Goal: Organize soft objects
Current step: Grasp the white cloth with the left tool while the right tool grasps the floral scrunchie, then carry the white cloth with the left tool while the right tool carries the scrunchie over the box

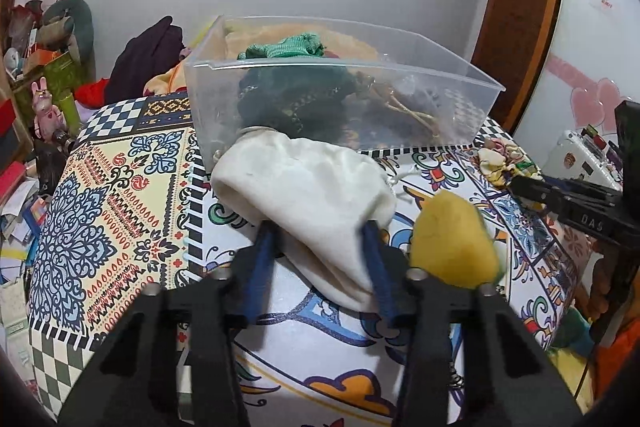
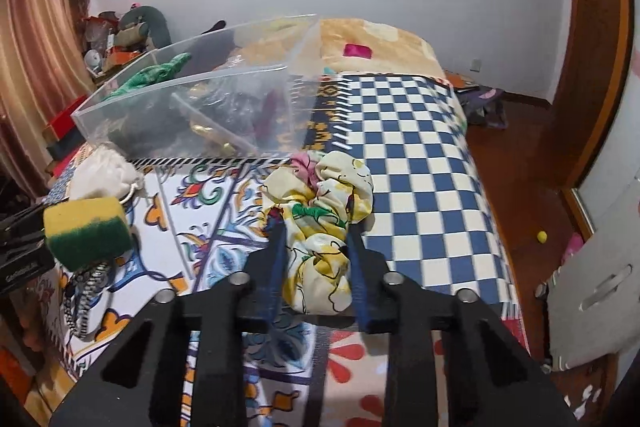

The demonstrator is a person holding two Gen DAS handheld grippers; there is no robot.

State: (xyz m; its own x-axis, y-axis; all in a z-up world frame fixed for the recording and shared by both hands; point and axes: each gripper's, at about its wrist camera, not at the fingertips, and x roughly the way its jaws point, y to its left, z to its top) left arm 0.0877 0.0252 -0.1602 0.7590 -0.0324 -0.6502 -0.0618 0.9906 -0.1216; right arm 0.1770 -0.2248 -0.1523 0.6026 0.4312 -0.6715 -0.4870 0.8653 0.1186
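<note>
While left tongs (image 1: pixel 320 227) straddle white pouch (image 1: pixel 304 179) | right tongs (image 2: pixel 316 227) straddle floral cloth (image 2: pixel 320 227) | sponge (image 2: pixel 88 227) between

Left tool (image 1: pixel 320 231) straddles the white pouch (image 1: pixel 304 187), fingers (image 1: pixel 262 259) spread to either side of it. Pouch lies on the patterned bed cover (image 1: pixel 120 195), touching the clear bin's (image 1: pixel 336 95) near wall. Bin holds green knit (image 1: pixel 284 47) and dark cloth. Yellow sponge (image 1: pixel 452 243) just right of pouch. Floral fabric (image 1: pixel 500 159) near the bed's right edge.

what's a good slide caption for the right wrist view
Right gripper fingers straddling a floral cloth on the patterned bed cover, clear bin behind.
</note>
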